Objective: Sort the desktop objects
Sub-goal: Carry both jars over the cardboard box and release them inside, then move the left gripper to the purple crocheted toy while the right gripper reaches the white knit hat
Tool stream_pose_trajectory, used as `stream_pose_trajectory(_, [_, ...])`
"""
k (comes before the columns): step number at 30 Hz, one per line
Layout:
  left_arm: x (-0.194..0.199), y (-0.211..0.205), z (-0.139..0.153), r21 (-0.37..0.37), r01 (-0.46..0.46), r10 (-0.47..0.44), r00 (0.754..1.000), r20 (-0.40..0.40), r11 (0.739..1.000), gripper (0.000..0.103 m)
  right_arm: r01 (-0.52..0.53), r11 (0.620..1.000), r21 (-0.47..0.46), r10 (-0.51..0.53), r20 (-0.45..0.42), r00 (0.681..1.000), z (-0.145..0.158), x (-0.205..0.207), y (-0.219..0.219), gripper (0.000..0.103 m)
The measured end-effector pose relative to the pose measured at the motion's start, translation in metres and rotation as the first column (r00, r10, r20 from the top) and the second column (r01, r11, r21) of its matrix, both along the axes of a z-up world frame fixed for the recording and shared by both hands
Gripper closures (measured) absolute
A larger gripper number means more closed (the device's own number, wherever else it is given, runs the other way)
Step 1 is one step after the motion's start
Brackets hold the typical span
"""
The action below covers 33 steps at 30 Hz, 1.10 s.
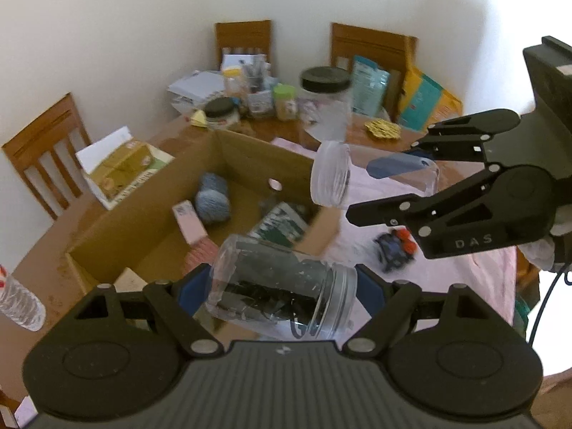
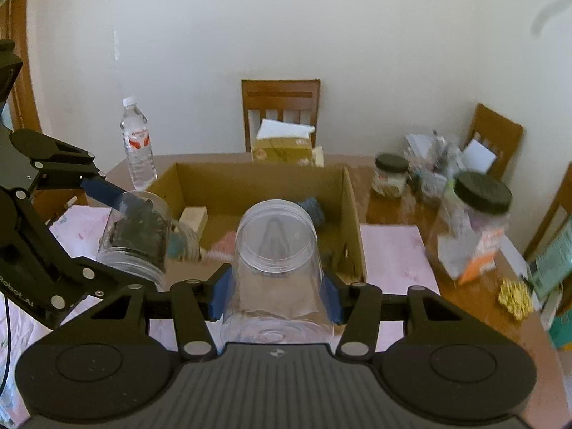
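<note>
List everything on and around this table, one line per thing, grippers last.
Open cardboard box: one, brown, table centre.
Ball of yarn: one, blue-grey, inside the box.
Clear plastic jar of dark pieces: one, lidless, tilted, in the left grip.
Empty clear plastic jar: one, lidless, in the right grip.
Black-lidded clear jars: two, far table side.
Plastic water bottle: one, clear, beside the box.
Pink cloth: one, under the box.
Wooden chairs: three, brown, around the table.
Left hand-held gripper: one, black with blue pads, shut on its jar.
Right hand-held gripper: same colours, shut on the empty jar.
</note>
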<state>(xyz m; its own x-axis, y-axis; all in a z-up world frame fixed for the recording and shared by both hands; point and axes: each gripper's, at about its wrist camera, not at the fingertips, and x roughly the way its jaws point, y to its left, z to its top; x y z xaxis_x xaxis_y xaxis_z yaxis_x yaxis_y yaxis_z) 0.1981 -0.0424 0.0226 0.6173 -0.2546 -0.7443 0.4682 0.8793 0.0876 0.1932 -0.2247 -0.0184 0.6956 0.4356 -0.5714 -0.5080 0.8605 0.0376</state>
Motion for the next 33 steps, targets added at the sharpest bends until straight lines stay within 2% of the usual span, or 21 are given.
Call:
stream_pose_trajectory(14, [0.04, 0.021, -0.007, 0.024, -0.167, 0.167, 0.986, 0.01, 0.986, 0.018, -0.115, 0.993, -0.017, 0.115, -0.001, 0.993, 0.008, 0.073, 0.028, 0.045])
stream_pose_trajectory(18, [0.046, 0.024, -0.013, 0.035, -0.209, 0.209, 0.978, -0.006, 0.977, 0.017, -0.132, 0.991, -0.028, 0.132, -0.014, 0.991, 0.005, 0.086, 0.036, 0.028])
stream_pose_trajectory(25, [0.041, 0.026, -0.017, 0.033, -0.219, 0.22, 0.975, -0.039, 0.975, 0.017, -0.146, 0.989, -0.031, 0.145, -0.032, 0.989, 0.0, 0.084, 0.035, 0.023])
stream_pose_trajectory(33, [0.025, 0.017, -0.01, 0.025, -0.184, 0.185, 0.982, -0.037, 0.983, 0.017, -0.112, 0.993, -0.045, 0.111, -0.035, 0.993, 0.002, 0.075, 0.01, 0.017])
